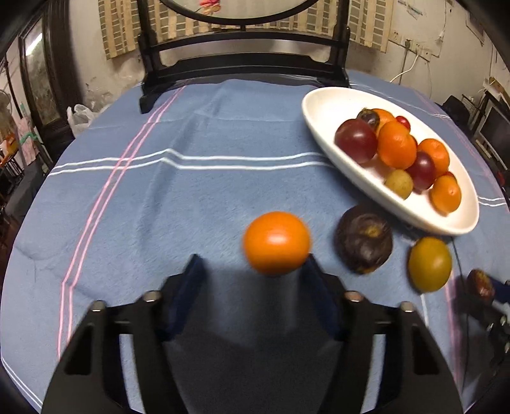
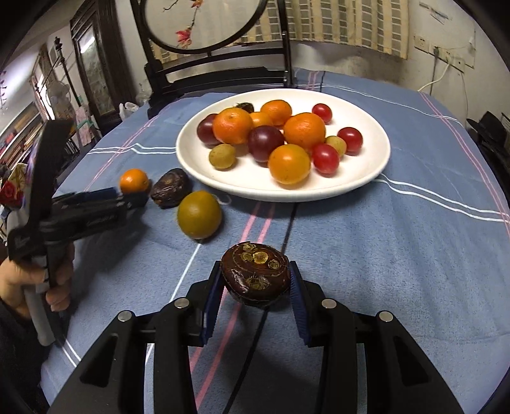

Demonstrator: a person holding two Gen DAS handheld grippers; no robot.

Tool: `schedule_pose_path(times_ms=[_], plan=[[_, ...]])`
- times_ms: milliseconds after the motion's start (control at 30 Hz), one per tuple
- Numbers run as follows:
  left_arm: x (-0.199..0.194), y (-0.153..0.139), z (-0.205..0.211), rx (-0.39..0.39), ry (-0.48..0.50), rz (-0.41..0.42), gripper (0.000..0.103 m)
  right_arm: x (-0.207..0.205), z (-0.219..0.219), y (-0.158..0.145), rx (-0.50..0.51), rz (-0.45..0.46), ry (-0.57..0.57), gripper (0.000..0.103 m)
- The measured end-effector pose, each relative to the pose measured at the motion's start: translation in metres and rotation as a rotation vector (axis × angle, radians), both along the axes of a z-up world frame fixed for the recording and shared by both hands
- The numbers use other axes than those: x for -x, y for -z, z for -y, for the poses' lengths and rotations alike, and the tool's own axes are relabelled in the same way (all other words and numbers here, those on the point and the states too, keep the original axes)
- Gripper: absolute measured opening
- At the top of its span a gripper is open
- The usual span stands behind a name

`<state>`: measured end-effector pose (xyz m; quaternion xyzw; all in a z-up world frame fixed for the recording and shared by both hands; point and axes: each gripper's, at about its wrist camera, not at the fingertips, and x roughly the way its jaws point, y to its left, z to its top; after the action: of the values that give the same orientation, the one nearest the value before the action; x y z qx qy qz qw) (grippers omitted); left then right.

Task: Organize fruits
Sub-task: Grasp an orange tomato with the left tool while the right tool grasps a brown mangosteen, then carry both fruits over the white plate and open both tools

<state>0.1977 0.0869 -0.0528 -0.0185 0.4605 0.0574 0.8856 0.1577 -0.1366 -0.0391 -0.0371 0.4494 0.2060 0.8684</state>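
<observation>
**A lived-in home, fruit on the table**

A round tabletop point(image 2: 398, 242) under a blue striped cloth point(image 1: 197, 197) holds a white plate point(image 2: 360, 178) of fruit. Behind it stand a dark wooden stand with a painted round screen point(image 2: 204, 22), woven blinds point(image 2: 338, 25), wall sockets with cords point(image 2: 446, 57), and cluttered shelves point(image 2: 22, 127) at left.

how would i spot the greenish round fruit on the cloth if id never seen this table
Start at the big white plate heaped with fruit on the blue striped cloth. Just off its near left rim three loose fruits lie in a row. The greenish fruit is the one nearest the pink stripes: smooth, olive-yellow, beside a wrinkled dark brown fruit, with the small orange one at the far end.
</observation>
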Motion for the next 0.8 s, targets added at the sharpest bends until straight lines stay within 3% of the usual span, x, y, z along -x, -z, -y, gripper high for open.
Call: schedule_pose_path(times_ms=[33, 167, 333, 367, 400, 500, 567, 667, 700, 733, 767, 800], plan=[[-0.002, -0.001, 0.004, -0.003, 0.015, 0.006, 0.035, 0.0, -0.001, 0.0, 0.001, -0.002, -0.004, 0.041], [-0.007, -0.002, 0.017, -0.066, 0.003, 0.023, 0.035, -0.002, 0.0, 0.002, 0.006, -0.008, -0.001, 0.041], [0.006, -0.018, 0.021, -0.03, 0.018, 0.044, 0.032, -0.001, 0.005, -0.003, -0.011, 0.014, 0.016, 0.041], [0.01, -0.023, 0.024, -0.028, 0.031, 0.061, 0.022, 0.0, 0.007, -0.007, -0.024, 0.027, 0.015, 0.041], [0.016, -0.032, 0.028, -0.023, 0.057, 0.083, 0.019, 0.001, 0.008, -0.01, -0.032, 0.034, 0.015, 0.041], [0.026, -0.052, 0.035, 0.004, 0.102, 0.124, 0.019, 0.002, 0.015, -0.02, -0.074, 0.068, 0.027, 0.041], [0.029, -0.06, 0.042, -0.024, 0.125, 0.147, 0.019, 0.001, 0.018, -0.023, -0.088, 0.075, 0.039, 0.041], [0.025, -0.054, 0.04, -0.028, 0.117, 0.133, 0.023, -0.002, 0.02, -0.02, -0.1, 0.052, 0.044, 0.041], [0.024, -0.049, 0.037, -0.03, 0.113, 0.121, 0.029, -0.002, 0.02, -0.02, -0.106, 0.05, 0.039, 0.041], [0.023, -0.045, 0.034, -0.039, 0.105, 0.114, 0.048, -0.001, 0.018, -0.021, -0.105, 0.053, 0.032, 0.041], [0.025, -0.042, 0.033, -0.044, 0.101, 0.113, 0.056, 0.0, 0.017, -0.021, -0.102, 0.058, 0.026, 0.041], [0.024, -0.038, 0.031, -0.046, 0.102, 0.108, 0.056, 0.001, 0.015, -0.021, -0.099, 0.06, 0.02, 0.041]])
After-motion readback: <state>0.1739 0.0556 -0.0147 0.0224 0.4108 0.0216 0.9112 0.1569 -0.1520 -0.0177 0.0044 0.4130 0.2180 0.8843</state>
